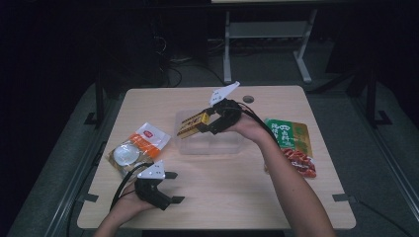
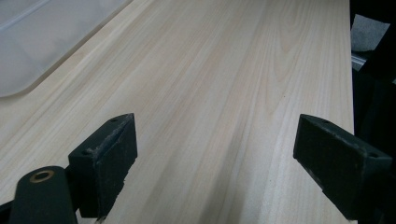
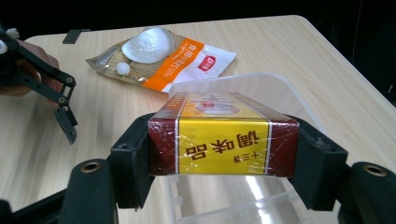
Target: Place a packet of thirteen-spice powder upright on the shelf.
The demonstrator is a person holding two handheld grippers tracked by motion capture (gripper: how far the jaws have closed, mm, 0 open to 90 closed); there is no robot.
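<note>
A: From the high view, what have we got?

B: The right gripper point(image 1: 205, 120) is held up over the clear plastic tub point(image 1: 232, 144) in the middle of the table point(image 1: 222, 197), pinching a red and yellow box point(image 1: 190, 126) between its 2 jaws. The box hangs over the tub's left part, tilted, not touching the table. The left gripper point(image 1: 175, 187) sits low near the table's front left edge with its jaws spread and nothing between them. Just behind it lies an orange and white packet point(image 1: 141, 144), and to the right of the tub lies a green and red packet point(image 1: 294, 145).

A: And the left gripper view?

B: Its 2 black jaws stand wide apart over bare wood point(image 2: 224, 93). A corner of the tub point(image 2: 42, 42) shows at the upper left.

A: The right gripper view?

B: The box point(image 3: 223, 142) is clamped at its 2 short ends by the jaws, its yellow face towards the camera. Below and behind it sits the tub point(image 3: 261, 84). The orange and white packet point(image 3: 163, 58) lies further back on the table, and the left gripper point(image 3: 63, 114) shows at the left edge, jaws apart.
</note>
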